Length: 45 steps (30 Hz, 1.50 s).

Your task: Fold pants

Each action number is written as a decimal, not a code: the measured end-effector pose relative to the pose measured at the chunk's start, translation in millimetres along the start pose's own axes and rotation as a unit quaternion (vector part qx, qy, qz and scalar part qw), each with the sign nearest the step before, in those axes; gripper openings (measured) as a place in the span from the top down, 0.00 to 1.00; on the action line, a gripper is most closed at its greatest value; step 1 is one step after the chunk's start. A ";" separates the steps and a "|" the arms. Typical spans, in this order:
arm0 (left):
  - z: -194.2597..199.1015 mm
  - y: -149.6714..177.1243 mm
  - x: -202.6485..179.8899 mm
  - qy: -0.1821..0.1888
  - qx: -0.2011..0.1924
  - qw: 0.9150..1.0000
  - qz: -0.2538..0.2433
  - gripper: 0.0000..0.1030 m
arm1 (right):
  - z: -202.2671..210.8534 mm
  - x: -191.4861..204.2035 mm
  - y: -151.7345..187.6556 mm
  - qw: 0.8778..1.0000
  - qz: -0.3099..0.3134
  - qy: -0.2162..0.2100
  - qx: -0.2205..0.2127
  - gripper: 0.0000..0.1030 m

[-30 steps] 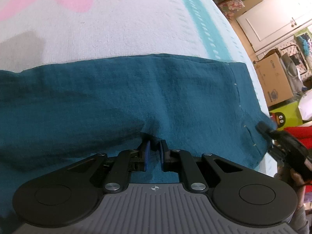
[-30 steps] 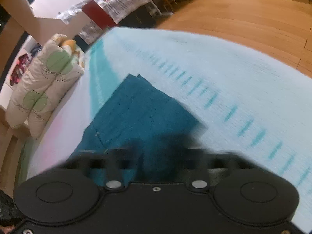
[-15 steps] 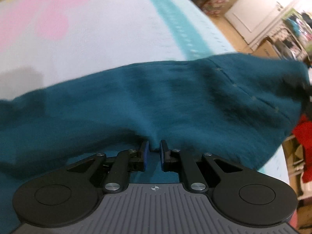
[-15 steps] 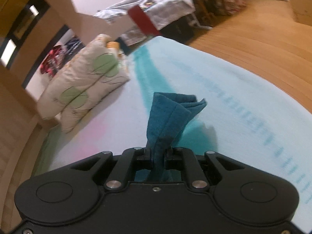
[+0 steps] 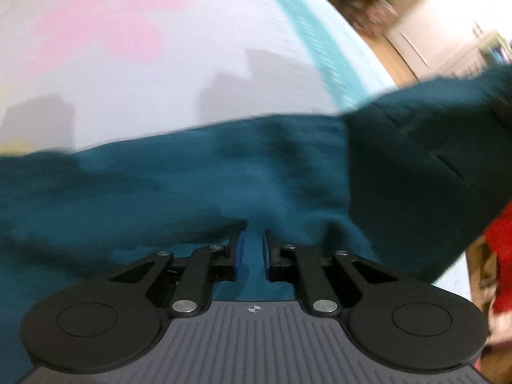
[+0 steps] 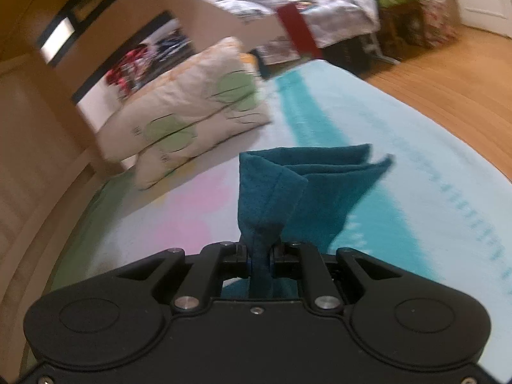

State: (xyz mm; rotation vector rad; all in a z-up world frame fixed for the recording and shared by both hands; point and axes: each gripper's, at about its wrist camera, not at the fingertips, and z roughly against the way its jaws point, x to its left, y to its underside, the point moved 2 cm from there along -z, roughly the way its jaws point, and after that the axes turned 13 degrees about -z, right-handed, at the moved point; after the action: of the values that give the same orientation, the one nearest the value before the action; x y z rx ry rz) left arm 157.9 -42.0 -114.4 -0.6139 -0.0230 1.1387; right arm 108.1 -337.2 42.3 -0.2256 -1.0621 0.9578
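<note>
Lying across a bed, a pair of teal pants (image 5: 198, 185) stretches from the left edge of the left wrist view to its right edge. Beneath the cloth is a pale blanket (image 5: 134, 73) with soft pink patches and a turquoise stripe (image 5: 316, 38) running away toward the top right.

At the bottom of that view, the left gripper (image 5: 252, 249) points down at the pants. Its two black fingers with blue pads (image 5: 240, 249) stand close together, and a ridge of teal cloth runs up between them, pinched in a narrow grip. To the right, a darker part of the pants rises off the bed toward the picture's right edge. The whole view is blurred.

In the right wrist view, the right gripper (image 6: 260, 264) is clamped on a bunched corner of the pants (image 6: 272, 192). Above the jaws the cloth fans out into folded layers, with a stitched hem showing, held up clear of the blanket (image 6: 432, 166).

Beyond it, two cream pillows (image 6: 192, 121) with green spots lie stacked at the far end of the bed. A wooden floor (image 6: 457, 73) shows on the right.
</note>
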 end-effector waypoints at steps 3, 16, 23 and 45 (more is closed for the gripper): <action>29.0 13.0 39.6 -0.020 -0.010 0.999 0.040 0.88 | -4.8 40.9 17.3 0.999 0.025 -0.034 0.017 0.81; 133.2 106.1 153.7 -0.121 -0.047 0.976 0.177 0.88 | -110.5 163.6 243.9 0.943 0.266 -0.083 0.180 0.77; 148.9 117.7 161.2 -0.124 -0.045 0.975 0.180 0.88 | -115.4 156.5 269.8 0.924 0.313 -0.068 0.208 0.44; 78.6 119.6 99.6 -0.050 0.019 0.995 0.084 0.88 | -136.2 45.9 149.0 0.946 0.130 0.123 0.272 0.43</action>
State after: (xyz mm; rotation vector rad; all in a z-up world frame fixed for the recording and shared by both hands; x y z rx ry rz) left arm 75.7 110.6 -133.2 -0.5319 -0.0361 1.3289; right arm 143.3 -176.9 -83.8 -0.0242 -0.5151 1.3848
